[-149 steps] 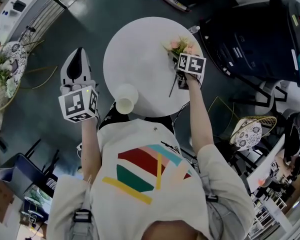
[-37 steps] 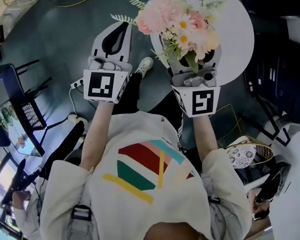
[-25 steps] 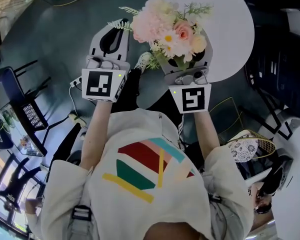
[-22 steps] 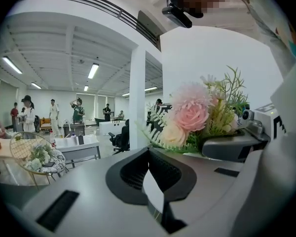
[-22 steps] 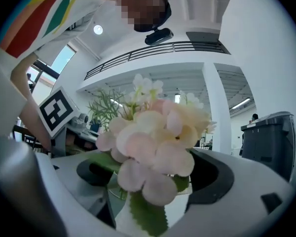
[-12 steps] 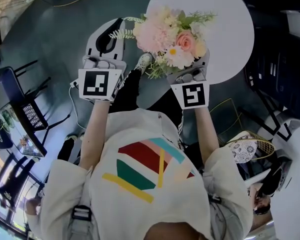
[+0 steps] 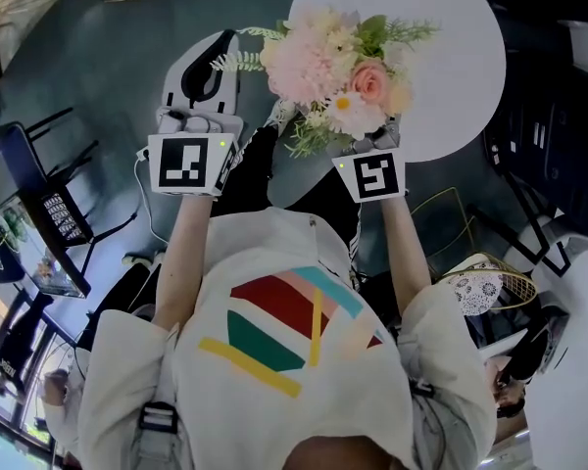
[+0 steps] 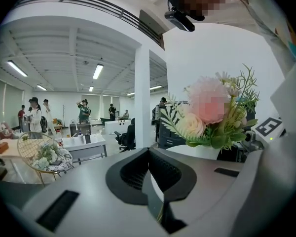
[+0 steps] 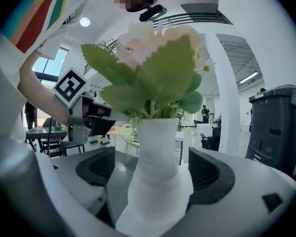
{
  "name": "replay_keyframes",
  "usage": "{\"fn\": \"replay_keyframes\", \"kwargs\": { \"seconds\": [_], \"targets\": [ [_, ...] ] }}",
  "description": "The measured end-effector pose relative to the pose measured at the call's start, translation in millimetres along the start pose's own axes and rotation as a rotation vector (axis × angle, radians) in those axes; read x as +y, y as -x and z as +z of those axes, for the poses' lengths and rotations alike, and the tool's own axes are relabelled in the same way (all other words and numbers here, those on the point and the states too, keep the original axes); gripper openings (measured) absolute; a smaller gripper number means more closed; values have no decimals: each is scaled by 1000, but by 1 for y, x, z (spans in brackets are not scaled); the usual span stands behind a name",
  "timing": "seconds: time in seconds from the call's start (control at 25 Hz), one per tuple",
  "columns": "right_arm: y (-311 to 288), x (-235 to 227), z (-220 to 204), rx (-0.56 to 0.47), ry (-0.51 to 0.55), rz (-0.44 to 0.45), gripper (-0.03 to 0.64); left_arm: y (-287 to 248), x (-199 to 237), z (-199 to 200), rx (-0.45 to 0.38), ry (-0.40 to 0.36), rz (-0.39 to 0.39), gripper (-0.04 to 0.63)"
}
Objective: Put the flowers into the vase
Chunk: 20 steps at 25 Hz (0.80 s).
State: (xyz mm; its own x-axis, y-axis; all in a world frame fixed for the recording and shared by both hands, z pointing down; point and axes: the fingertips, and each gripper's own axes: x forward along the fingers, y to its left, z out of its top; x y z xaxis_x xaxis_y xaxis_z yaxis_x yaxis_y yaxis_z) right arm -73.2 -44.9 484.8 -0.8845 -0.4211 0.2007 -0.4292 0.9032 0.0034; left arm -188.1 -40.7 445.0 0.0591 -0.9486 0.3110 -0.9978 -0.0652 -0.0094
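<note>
White vase (image 9: 157, 137), flowers (image 7: 338, 62) already in it, stands upright at the table (image 7: 451, 57) edge between your right gripper's (image 9: 153, 174) jaws, which have just been opening wide of its neck; your left gripper (image 7: 225, 42), closed on nothing, idles alongside.

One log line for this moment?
right hand-held gripper: jaws just opening, vase between | flowers: in vase | left hand-held gripper: shut

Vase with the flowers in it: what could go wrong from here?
The right gripper's jaws have just been opening around the white vase, and a gap shows at one pad. Top-heavy with the flowers, it could tip or slip. In the head view the flowers overlap the round table's edge and hide the vase's foot, so it might land too close to that edge.
</note>
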Motion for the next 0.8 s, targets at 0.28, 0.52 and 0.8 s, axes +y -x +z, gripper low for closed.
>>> {"fn": "replay_keyframes", "kwargs": {
  "seconds": [0.28,0.52,0.8],
  "targets": [
    [-1,13,-18,64,-12,6,446,7,6,5,-26,0,1,6],
    [13,15,-30,106,-67,-6,446,11,-1,13,-57,5,-11,6],
    [48,24,-23,145,-150,-32,445,37,16,39,-113,-4,51,6]
  ]
}}
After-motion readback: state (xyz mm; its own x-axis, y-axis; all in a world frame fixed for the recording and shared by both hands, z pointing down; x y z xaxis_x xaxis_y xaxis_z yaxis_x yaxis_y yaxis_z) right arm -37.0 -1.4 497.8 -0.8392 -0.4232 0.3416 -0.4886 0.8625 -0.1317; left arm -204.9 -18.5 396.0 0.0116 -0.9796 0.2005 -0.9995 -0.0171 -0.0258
